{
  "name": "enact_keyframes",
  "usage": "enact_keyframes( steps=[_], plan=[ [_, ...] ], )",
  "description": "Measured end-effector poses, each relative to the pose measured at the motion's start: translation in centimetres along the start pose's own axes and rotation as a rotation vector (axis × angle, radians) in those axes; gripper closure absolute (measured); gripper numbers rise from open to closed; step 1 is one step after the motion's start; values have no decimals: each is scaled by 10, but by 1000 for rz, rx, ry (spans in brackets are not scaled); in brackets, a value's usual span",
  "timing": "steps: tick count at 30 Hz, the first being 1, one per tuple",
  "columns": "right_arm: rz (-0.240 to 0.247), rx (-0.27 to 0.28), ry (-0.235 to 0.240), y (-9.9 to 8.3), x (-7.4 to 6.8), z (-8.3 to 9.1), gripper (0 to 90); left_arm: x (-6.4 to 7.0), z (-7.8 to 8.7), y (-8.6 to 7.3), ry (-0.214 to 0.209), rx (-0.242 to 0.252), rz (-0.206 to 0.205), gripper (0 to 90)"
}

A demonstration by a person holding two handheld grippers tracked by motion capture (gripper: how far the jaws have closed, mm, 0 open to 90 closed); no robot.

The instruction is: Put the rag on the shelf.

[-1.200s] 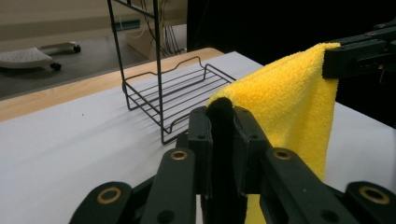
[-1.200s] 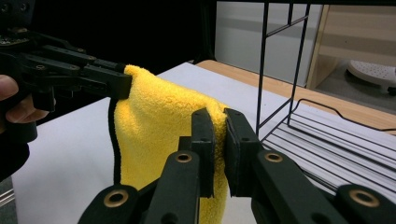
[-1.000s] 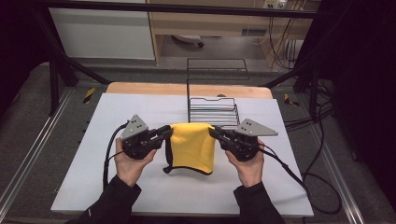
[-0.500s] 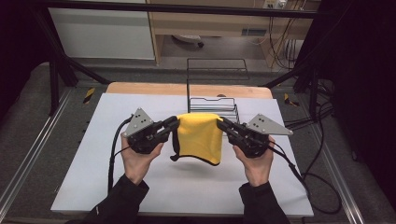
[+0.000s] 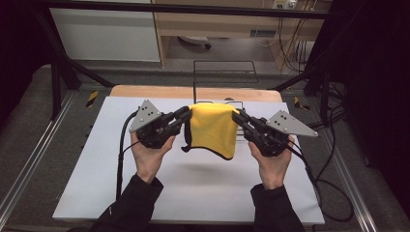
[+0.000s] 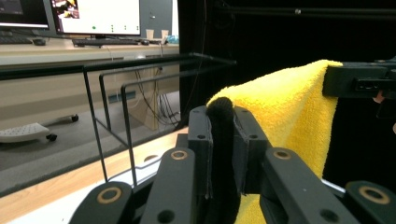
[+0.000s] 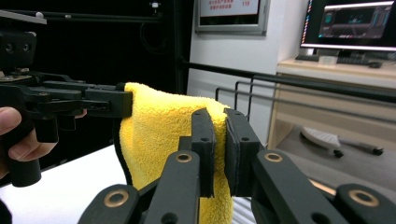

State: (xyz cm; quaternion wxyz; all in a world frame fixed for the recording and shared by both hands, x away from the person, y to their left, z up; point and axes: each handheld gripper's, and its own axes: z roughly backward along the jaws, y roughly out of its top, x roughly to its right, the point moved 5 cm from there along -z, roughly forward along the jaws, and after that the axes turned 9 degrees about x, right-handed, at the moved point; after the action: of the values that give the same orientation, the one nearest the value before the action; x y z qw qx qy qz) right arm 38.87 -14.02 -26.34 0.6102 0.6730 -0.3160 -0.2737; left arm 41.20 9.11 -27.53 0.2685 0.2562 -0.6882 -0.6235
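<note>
Your left hand-held gripper (image 5: pixel 183 117) is pinched onto one top corner of the single yellow cloth (image 5: pixel 212 128); your right hand-held gripper (image 5: pixel 240 119) is clamped on the other. The cloth hangs between them, clear above the white counter (image 5: pixel 193 193). One wire rack (image 5: pixel 225 77) stands just behind.

We count one yellow towel (image 5: pixel 212 128) with dark trim, two grippers: left gripper (image 5: pixel 183 116) and right gripper (image 5: pixel 239 117), two hands, one black wire rack (image 5: pixel 225 77) at the far side, one white table (image 5: pixel 203 188), two monitors in the gripper views.
</note>
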Motion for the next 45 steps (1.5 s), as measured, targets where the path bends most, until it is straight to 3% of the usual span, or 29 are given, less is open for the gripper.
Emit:
enact_keyframes(
  steps=[19, 32, 45],
  plan=[
    [61, 115, -73, 41, 14, -12, 841, -5, -27, 41, 16, 124, 11, 792],
    [87, 162, -100, 68, 23, -15, 841, -3, -40, 65, 6, 168, 2, 793],
    [121, 198, -127, 99, 37, -16, 841, 4, -56, 96, 1, 199, -37, 793]
  ],
)
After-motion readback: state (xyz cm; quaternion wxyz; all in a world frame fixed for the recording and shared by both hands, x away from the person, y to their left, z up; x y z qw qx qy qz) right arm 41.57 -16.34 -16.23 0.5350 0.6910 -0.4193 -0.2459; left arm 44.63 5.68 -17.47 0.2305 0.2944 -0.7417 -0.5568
